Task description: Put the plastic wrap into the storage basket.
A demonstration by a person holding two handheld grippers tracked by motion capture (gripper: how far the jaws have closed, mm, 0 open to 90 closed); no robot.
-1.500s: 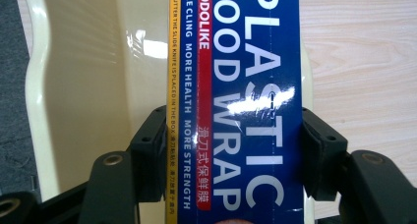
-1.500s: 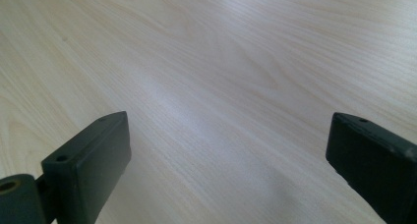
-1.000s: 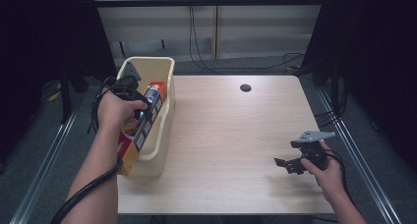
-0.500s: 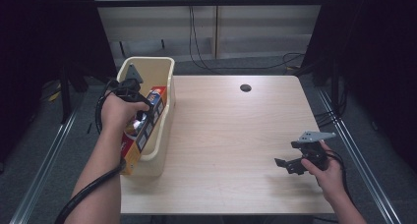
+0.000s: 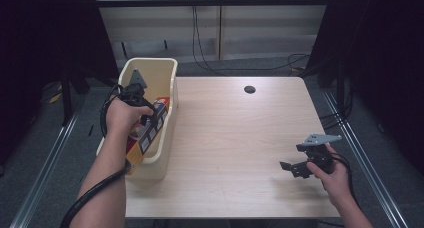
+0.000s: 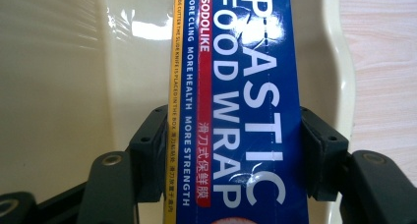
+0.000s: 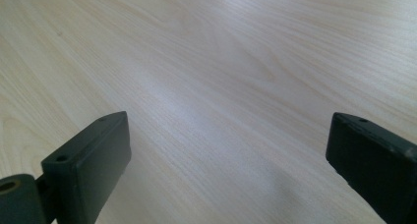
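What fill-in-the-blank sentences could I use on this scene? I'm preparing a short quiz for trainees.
1. The left hand-held gripper is shut on a blue box of plastic food ____.
2. The box sits partly inside a cream-coloured ____ at the table's left edge.
3. The right hand-held gripper has its jaws ____ above the bare table.

Missing words: wrap; bin; open

surface: light wood-grain table point(image 5: 235, 138), rectangular
hole: dark round grommet hole point(image 5: 249, 89) near the far edge
bin: cream plastic bin point(image 5: 167, 73) stands on the left edge, long side running front to back
floor: grey, cables point(image 5: 200, 43) beyond the far edge
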